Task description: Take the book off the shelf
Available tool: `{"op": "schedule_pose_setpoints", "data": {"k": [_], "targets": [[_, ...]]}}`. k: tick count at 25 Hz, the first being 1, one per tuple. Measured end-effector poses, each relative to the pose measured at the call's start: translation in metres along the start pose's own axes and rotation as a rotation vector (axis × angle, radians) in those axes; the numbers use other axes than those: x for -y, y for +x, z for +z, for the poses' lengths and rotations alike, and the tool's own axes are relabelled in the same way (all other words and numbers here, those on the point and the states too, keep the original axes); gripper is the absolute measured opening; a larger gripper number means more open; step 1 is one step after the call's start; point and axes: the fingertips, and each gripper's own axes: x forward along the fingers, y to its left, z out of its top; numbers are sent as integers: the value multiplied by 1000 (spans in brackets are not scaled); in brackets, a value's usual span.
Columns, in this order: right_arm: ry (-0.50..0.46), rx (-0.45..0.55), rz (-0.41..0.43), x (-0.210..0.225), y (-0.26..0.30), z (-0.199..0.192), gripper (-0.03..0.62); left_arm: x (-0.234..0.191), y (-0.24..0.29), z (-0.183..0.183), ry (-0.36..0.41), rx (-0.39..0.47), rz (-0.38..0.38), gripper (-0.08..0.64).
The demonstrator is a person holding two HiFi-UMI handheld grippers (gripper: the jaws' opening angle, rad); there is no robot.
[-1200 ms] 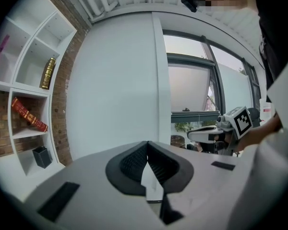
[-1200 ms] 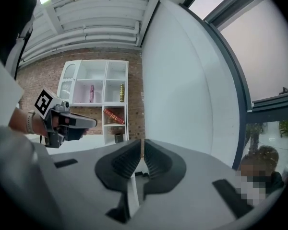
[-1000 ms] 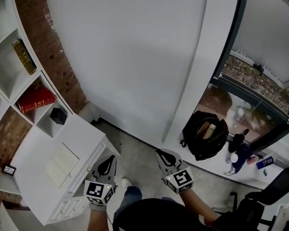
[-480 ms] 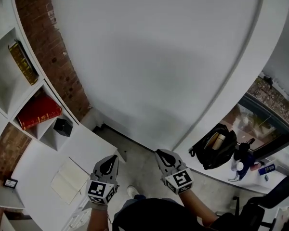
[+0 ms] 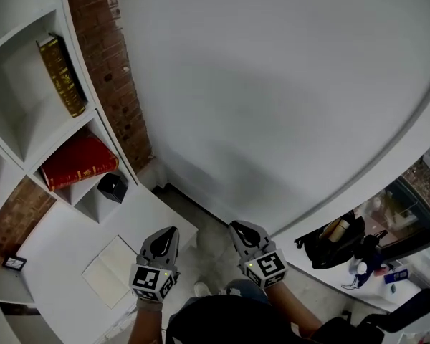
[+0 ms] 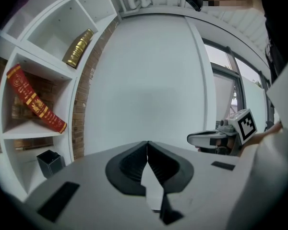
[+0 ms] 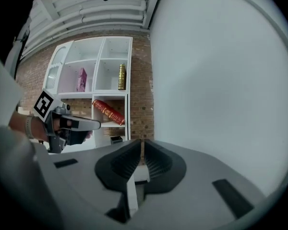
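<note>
A red book [image 5: 79, 162] leans tilted in a lower cell of the white shelf [image 5: 93, 113] at the left; the left gripper view has the same red book [image 6: 36, 99], and the right gripper view shows it small [image 7: 109, 111]. A gold book [image 5: 61, 74] leans in the cell above. My left gripper [image 5: 169, 231] hangs low in the head view over the desk's right edge, well short of the shelf, jaws shut and empty [image 6: 147, 145]. Beside it, my right gripper [image 5: 238, 226] is also shut on nothing [image 7: 142, 145].
A white desk [image 5: 50, 249] under the shelf carries an open notebook [image 5: 118, 269] and a small clock [image 5: 14, 262]. A black box [image 5: 112, 186] sits in the lowest cell. A brick strip [image 5: 115, 84] and a white wall rise ahead. A black backpack [image 5: 337, 239] lies at the right.
The head view has swung toward the shelf: books and desk sit larger and further right, the backpack has slid right. Both grippers stay shut and side by side.
</note>
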Motion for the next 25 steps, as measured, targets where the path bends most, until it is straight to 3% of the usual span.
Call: {"op": "schedule_pose_setpoints", "data": {"k": [12,25], "targets": [[-40,-24,208,-48,103,13,32,-93,-31,-6,-72,22,210,9],[-148,-43,491,-71,241,46,32,-199,-32,7,-170,139,518,9]]}}
